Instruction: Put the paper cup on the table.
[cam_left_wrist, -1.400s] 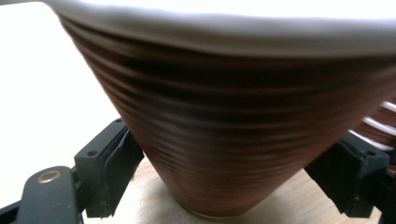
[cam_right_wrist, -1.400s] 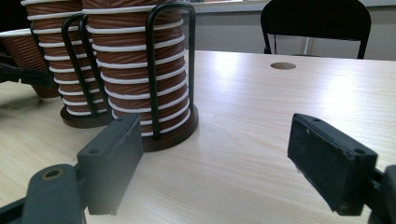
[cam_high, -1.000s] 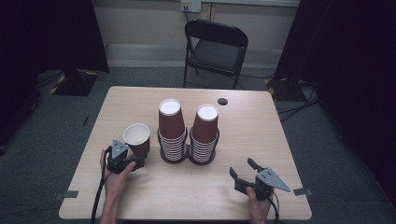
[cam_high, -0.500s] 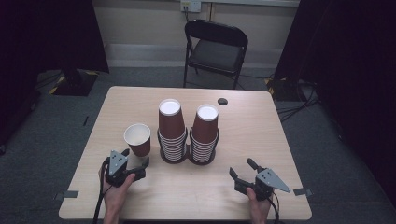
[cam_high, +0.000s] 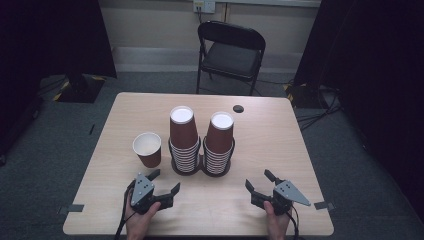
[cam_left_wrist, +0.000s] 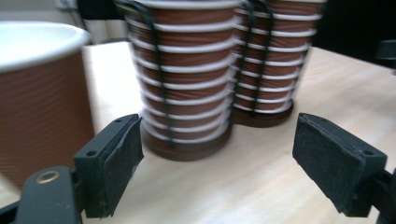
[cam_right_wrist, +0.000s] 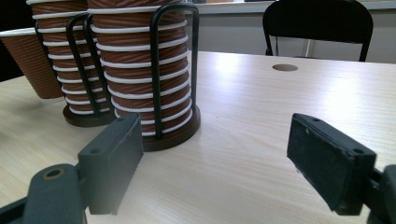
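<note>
Withdrawn from the single brown paper cup (cam_high: 147, 149) now standing free ahead, the left gripper (cam_high: 164, 184) gapes empty, suggesting placement done.

Left gripper (cam_high: 164, 184): black body, showing a grey three-cornered plate on top studded with small dark screws; a black cable is trailing from its rear past the hand (cam_high: 141, 218). In the left gripper view its two jaws are showing as black blocks faced with rough dark foam pads (cam_left_wrist: 122, 165), worn at the edges, with small screw holes and a brass-coloured ring on the mount.

Right gripper (cam_high: 260, 182): same black build, grey pointed plate, black cable trailing behind the hand (cam_high: 276, 221). Its pads (cam_right_wrist: 327, 161) are looking smoother, with recessed screw holes.

Both forearms are showing bare, no sleeves.
</note>
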